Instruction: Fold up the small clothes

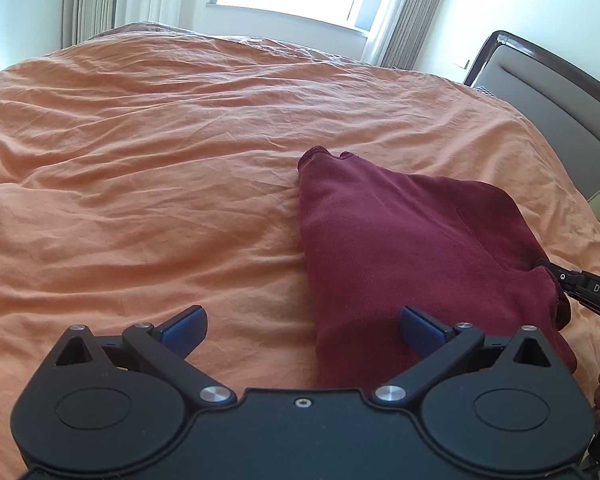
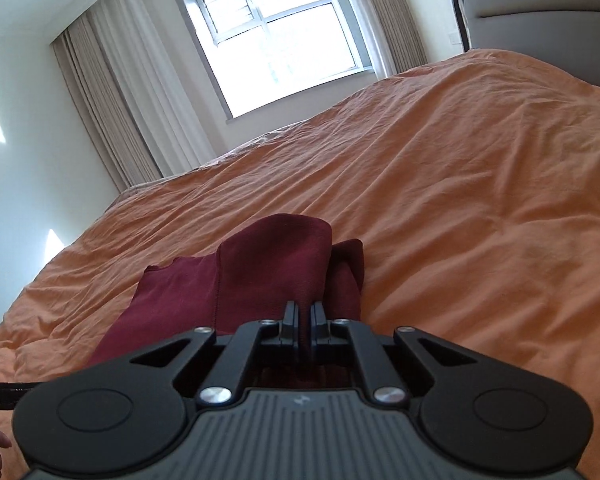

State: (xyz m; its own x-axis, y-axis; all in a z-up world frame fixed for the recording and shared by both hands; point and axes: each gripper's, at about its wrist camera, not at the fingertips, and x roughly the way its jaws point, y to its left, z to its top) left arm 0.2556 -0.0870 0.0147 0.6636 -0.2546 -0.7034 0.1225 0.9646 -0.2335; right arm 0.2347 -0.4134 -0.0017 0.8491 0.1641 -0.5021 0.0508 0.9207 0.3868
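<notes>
A dark red garment lies partly folded on the orange bedspread. My left gripper is open and empty, low over the garment's near left edge, its blue pads spread wide. My right gripper is shut on the garment's edge, lifting a fold of the cloth off the bed. In the left wrist view the right gripper's tip pinches the garment's right edge.
The bed's headboard stands at the right. A window with curtains is behind the bed's far edge. Wrinkled orange bedspread extends left and beyond the garment.
</notes>
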